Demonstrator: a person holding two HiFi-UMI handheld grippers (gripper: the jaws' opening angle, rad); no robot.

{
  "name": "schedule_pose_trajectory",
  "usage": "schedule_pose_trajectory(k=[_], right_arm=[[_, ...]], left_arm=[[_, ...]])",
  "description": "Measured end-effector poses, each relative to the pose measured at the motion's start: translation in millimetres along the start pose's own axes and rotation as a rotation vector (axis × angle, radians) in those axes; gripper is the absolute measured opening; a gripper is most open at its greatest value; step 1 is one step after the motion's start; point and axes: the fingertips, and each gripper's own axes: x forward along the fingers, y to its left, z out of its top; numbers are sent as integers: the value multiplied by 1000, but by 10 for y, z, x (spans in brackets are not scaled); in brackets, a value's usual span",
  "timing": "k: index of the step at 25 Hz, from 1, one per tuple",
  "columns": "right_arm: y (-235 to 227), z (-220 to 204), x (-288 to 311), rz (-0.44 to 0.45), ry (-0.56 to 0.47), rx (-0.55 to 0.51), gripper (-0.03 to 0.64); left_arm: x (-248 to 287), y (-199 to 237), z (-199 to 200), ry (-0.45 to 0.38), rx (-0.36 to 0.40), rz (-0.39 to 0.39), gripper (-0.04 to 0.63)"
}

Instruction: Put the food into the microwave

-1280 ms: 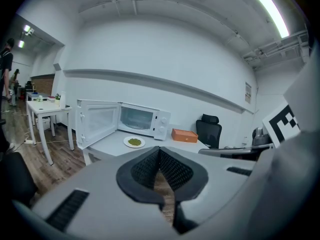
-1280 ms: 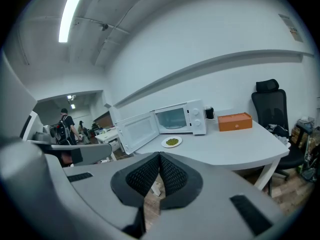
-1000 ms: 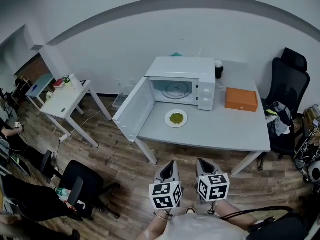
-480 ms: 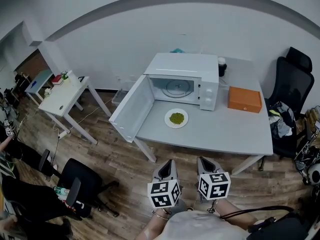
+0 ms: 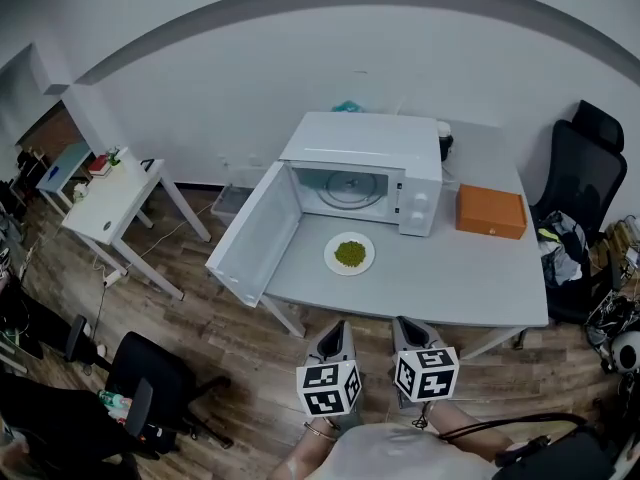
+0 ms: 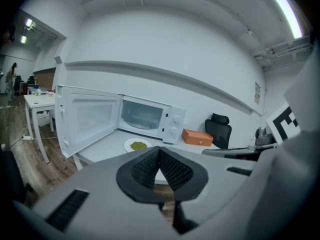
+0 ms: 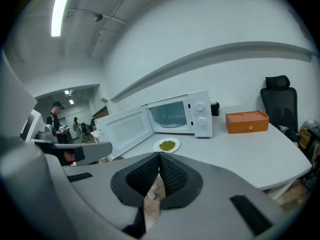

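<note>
A white plate of green food lies on the grey table, just in front of the white microwave. The microwave's door hangs wide open to the left, and the glass turntable inside is bare. My left gripper and right gripper hover side by side over the wooden floor, short of the table's near edge. Both are shut, jaw pads pressed together with nothing between them.
An orange box sits right of the microwave, a dark cup behind it. Black office chairs stand at the right and lower left. A small white side table stands left. People stand far off in the right gripper view.
The view has shifted a little closer to the table; the plate and microwave sit slightly lower and larger in the head view. Both grippers keep their place and stay shut.
</note>
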Motion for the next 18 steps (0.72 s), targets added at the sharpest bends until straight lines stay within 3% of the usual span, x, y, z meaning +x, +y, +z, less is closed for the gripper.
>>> schedule_pose_trajectory(k=[18], right_arm=[[-67, 611, 960, -46, 2, 12, 17]], left_arm=[[900, 544, 600, 13, 10, -50, 2]])
